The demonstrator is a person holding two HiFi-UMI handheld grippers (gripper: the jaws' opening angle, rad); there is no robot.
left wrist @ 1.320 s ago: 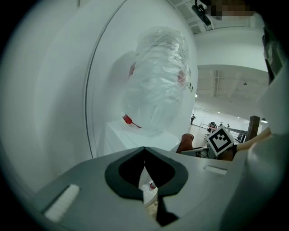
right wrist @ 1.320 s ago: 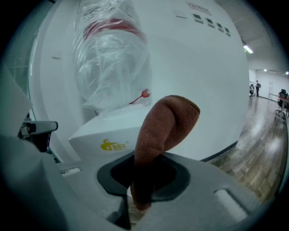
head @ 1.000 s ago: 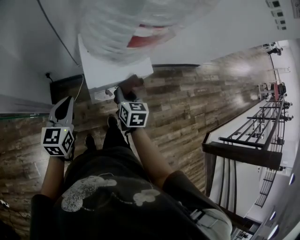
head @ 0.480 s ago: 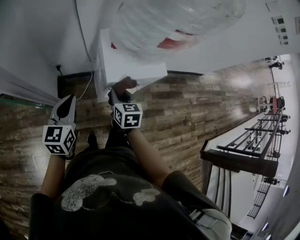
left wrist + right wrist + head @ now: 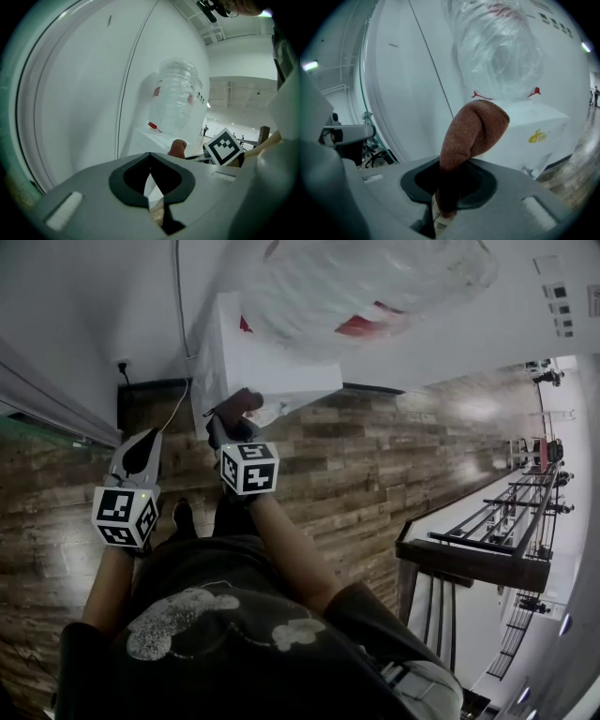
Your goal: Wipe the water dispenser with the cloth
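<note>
The cloth (image 5: 474,129), a reddish-brown knit, is clamped btwn the jaws of the right gripper (image 5: 440,199); its free end is folded over and stands up above the jaws at the ctr of the right gripper view. In the head view the cloth (image 5: 240,403) is seen at upper ctr-left, touching the lower front edge of the water dispenser (image 5: 251,371), w/ the right gripper (image 5: 232,427) just below it. The dispenser is a white box topped by a clear bottle (image 5: 366,282) wrapped in plastic film; a yellow logo is seen on its side in the right gripper view. The left gripper (image 5: 142,454) is held apart, left of the dispenser and lower in the frame; its jaws are pressed together w/ nothing btwn them. A cable (image 5: 176,296) is seen down the white wall at upper left. A wood-plank floor (image 5: 375,456) is spread below.
</note>
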